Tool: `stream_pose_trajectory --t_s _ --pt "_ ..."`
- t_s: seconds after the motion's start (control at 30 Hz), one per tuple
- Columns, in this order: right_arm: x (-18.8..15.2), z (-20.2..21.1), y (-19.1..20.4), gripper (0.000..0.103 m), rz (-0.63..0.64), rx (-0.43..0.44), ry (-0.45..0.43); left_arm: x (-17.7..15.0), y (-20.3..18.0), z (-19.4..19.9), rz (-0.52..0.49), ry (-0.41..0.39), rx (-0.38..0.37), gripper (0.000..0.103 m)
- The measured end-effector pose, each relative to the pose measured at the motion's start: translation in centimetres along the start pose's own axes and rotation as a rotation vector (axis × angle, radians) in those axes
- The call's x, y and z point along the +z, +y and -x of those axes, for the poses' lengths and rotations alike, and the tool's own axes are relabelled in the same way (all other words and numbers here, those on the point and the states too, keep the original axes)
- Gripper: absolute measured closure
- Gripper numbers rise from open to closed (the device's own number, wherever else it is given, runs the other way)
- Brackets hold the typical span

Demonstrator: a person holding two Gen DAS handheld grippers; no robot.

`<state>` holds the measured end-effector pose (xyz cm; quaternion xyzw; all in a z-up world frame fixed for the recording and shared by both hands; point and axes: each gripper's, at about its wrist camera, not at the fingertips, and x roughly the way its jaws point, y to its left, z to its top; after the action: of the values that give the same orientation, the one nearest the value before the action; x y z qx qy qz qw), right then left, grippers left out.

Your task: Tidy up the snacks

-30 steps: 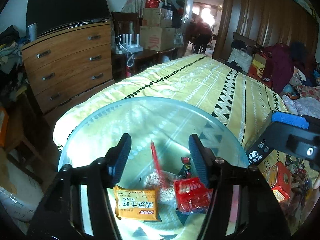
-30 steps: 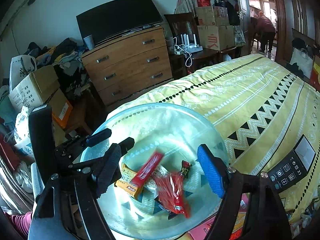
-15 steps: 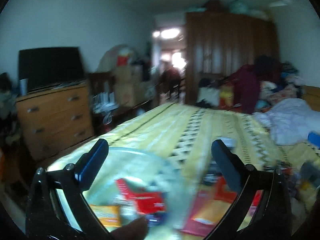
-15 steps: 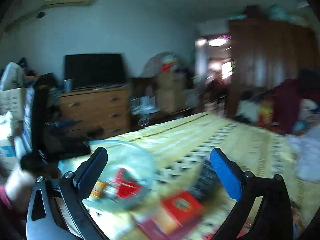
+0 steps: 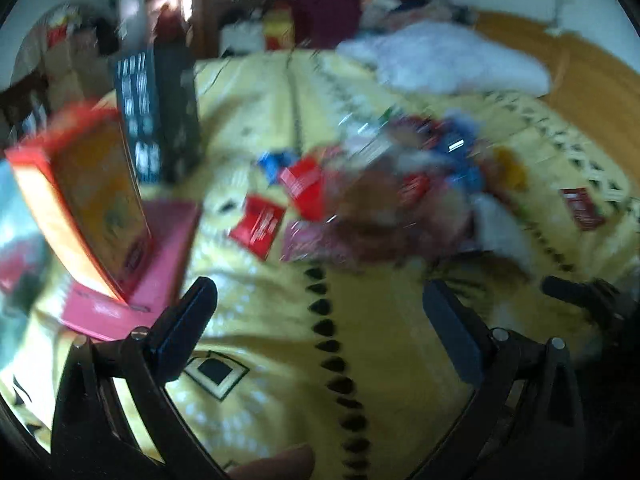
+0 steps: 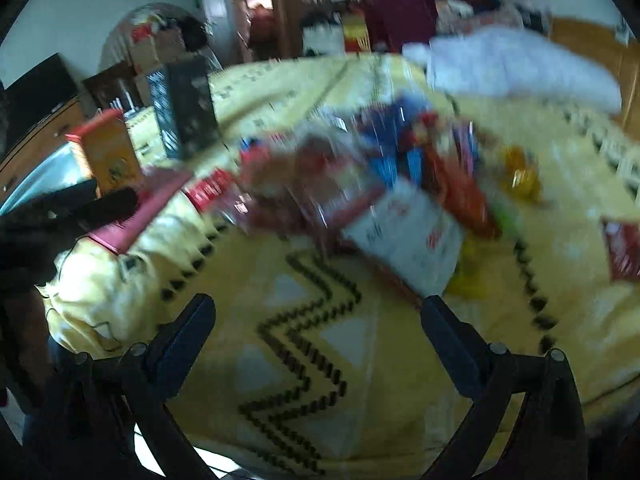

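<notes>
A blurred heap of mixed snack packets [image 5: 400, 184] lies on the yellow patterned bedspread [image 5: 360, 360], with loose red packets [image 5: 260, 226] at its left edge. My left gripper [image 5: 324, 320] hangs open over bare bedspread in front of the heap, nothing between its fingers. In the right wrist view the same heap [image 6: 380, 180] shows a white packet [image 6: 404, 236] at its near side. My right gripper [image 6: 320, 332] is open and empty, just short of that packet. The glass bowl [image 6: 40, 176] sits at the far left.
An orange box [image 5: 96, 200] stands on a flat pink box [image 5: 132, 280], with a black box [image 5: 156, 112] behind. A white quilt [image 5: 440, 64] lies at the bed's far end. A lone red packet [image 5: 580, 208] lies right of the heap. Dresser and cartons stand beyond the bed.
Both grippers swung away from the glass bowl and down to the right, over the bed to the snack heap. Their jaws spread wider. Both views are now motion-blurred.
</notes>
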<state>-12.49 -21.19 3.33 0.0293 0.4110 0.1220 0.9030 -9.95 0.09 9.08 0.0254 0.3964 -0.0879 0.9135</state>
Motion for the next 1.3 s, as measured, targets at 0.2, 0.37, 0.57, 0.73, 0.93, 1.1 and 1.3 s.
stream_pose_trajectory --t_s 0.2,0.37,0.57,0.73,0.93,1.1,1.3 --pt "1.0 -5.6 1.8 0.001 0.025 0.09 0.05 -0.6 2.0 -5.1 0.036 0.06 0.149 0.0" --pt "2.3 -8.7 1.7 0.0 -0.017 0.044 0.036 -2.0 2.4 -8.6 0.078 0.137 0.174 0.0" --pt "2.8 -11.0 2.3 0.0 0.023 -0.06 0.06 -2.6 1.9 -8.7 0.092 0.093 0.186 0.0" --pt "2.7 -11.3 2.8 0.0 0.055 -0.093 0.052 -2.7 2.0 -9.3 0.081 0.077 0.196 0.0" --pt "2.7 -11.7 2.6 0.0 0.07 -0.096 0.035 -2.7 2.1 -9.4 0.078 0.072 0.197 0.0" --pt "2.6 -11.8 2.7 0.0 0.073 -0.102 0.03 -2.7 2.1 -9.5 0.078 0.072 0.196 0.0" --pt "2.7 -11.8 2.6 0.0 0.074 -0.102 0.03 -2.7 2.1 -9.5 0.078 0.071 0.196 0.0"
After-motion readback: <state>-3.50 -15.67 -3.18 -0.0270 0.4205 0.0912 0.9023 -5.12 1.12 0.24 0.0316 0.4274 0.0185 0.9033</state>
